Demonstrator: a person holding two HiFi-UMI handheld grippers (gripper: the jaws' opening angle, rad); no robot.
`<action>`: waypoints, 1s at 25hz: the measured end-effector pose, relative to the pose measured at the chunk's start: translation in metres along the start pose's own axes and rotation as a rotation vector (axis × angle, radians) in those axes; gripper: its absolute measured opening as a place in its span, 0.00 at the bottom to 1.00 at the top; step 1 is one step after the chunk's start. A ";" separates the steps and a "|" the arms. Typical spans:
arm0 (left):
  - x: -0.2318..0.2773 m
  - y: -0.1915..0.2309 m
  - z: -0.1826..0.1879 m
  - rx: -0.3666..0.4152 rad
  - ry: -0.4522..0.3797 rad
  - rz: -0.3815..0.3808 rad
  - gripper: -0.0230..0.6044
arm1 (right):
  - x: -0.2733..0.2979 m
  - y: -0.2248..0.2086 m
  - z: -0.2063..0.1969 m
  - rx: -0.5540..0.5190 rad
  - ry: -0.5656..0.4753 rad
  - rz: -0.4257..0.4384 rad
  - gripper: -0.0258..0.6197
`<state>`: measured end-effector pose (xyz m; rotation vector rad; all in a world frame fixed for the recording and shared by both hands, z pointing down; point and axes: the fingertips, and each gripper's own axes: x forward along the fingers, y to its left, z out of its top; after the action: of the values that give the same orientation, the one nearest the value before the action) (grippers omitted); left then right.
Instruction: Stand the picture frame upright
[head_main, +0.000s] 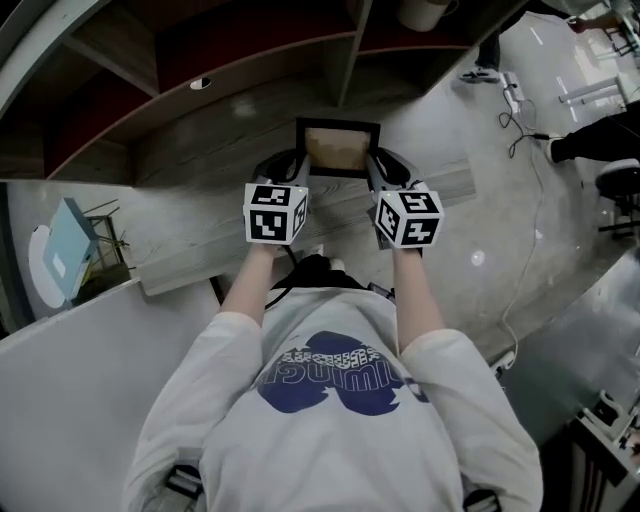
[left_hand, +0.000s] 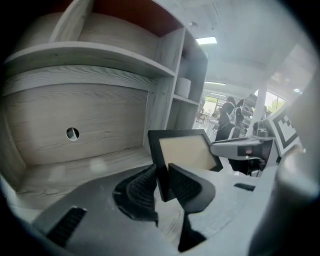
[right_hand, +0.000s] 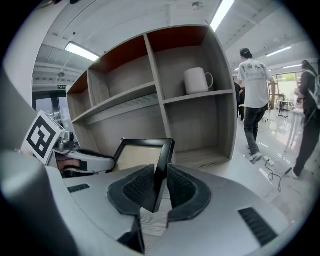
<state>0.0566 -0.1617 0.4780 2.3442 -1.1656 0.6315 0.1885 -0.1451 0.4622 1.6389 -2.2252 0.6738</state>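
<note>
Toward the back edge of the desk (head_main: 200, 240), the picture frame (head_main: 338, 148) leans back, nearly upright. The left gripper (left_hand: 161, 172) and right gripper (right_hand: 160, 172) have their fingers clamped on its side borders, probably to steady it evenly.

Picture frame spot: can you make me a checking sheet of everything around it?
Surface: pale wood desk below the shelves.
Job's things: black picture frame, gripped at both side edges.
Clutter: white mug on a shelf.
Grippers: left gripper and right gripper, jaws shut on the frame.
Cables: cable on the floor, to the right.
Surroundings: shelf unit; people walking behind.
</note>
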 end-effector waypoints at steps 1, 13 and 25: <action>0.005 0.003 0.002 0.003 0.001 -0.004 0.16 | 0.005 -0.002 0.002 -0.002 -0.001 -0.005 0.15; 0.064 0.019 0.005 0.030 0.028 0.007 0.17 | 0.056 -0.039 -0.001 -0.022 0.003 0.010 0.15; 0.103 0.024 -0.009 -0.005 0.017 0.114 0.17 | 0.103 -0.068 -0.014 -0.103 0.025 0.102 0.16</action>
<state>0.0902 -0.2332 0.5487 2.2766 -1.2992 0.6852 0.2212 -0.2377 0.5388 1.4682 -2.2979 0.5909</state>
